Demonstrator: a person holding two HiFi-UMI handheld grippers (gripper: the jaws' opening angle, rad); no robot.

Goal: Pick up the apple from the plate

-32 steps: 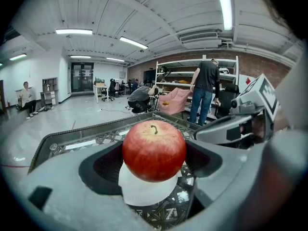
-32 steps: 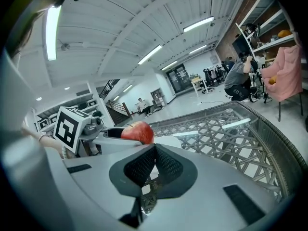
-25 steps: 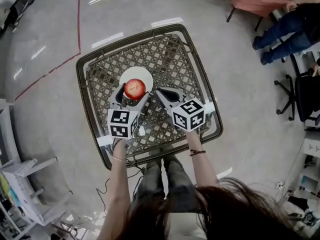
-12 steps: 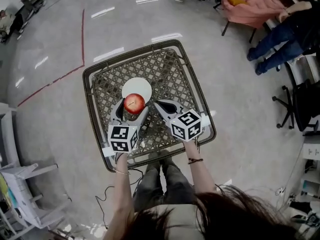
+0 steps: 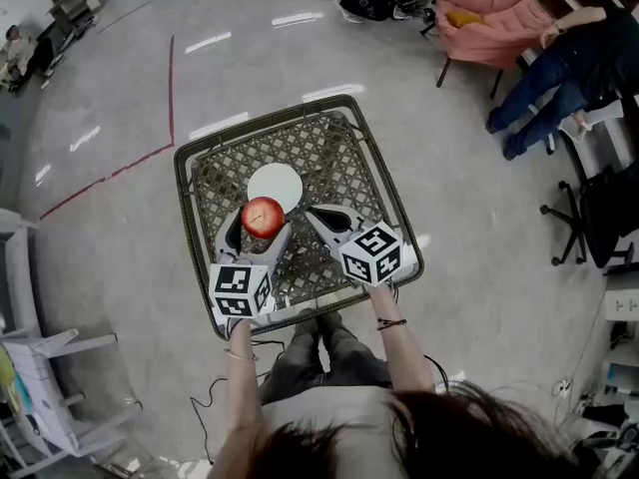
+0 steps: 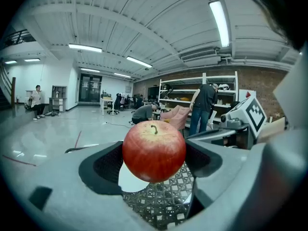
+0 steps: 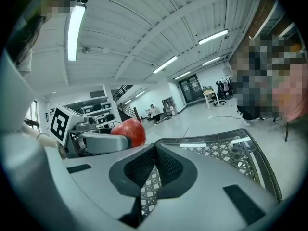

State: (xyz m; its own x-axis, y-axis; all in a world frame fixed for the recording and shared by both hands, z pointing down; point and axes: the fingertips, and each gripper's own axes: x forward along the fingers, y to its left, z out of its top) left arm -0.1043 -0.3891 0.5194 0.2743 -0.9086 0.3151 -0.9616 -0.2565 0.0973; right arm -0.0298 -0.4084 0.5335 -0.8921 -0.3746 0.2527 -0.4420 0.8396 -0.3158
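A red apple (image 5: 263,216) (image 6: 154,150) (image 7: 131,130) hangs in the air, clamped between the jaws of my left gripper (image 5: 259,230) (image 6: 154,161), which is shut on it. The white plate (image 5: 275,186) lies bare on the woven table (image 5: 339,138), just beyond the apple; in the left gripper view the plate (image 6: 129,182) shows below and behind the fruit. My right gripper (image 5: 319,217) (image 7: 155,159) hovers to the right of the apple, its jaws pressed together with nothing between them.
The square lattice table has a raised metal rim (image 5: 395,198). A pink chair (image 5: 489,23) and a person in dark clothes (image 5: 559,73) are at the back right. A red floor line (image 5: 168,88) runs at the left. Shelving (image 5: 30,297) stands at the left edge.
My left gripper has lifted the apple off the plate and drawn it toward the person; the plate is now bare. The head view has pulled back. The right gripper stays shut beside it.
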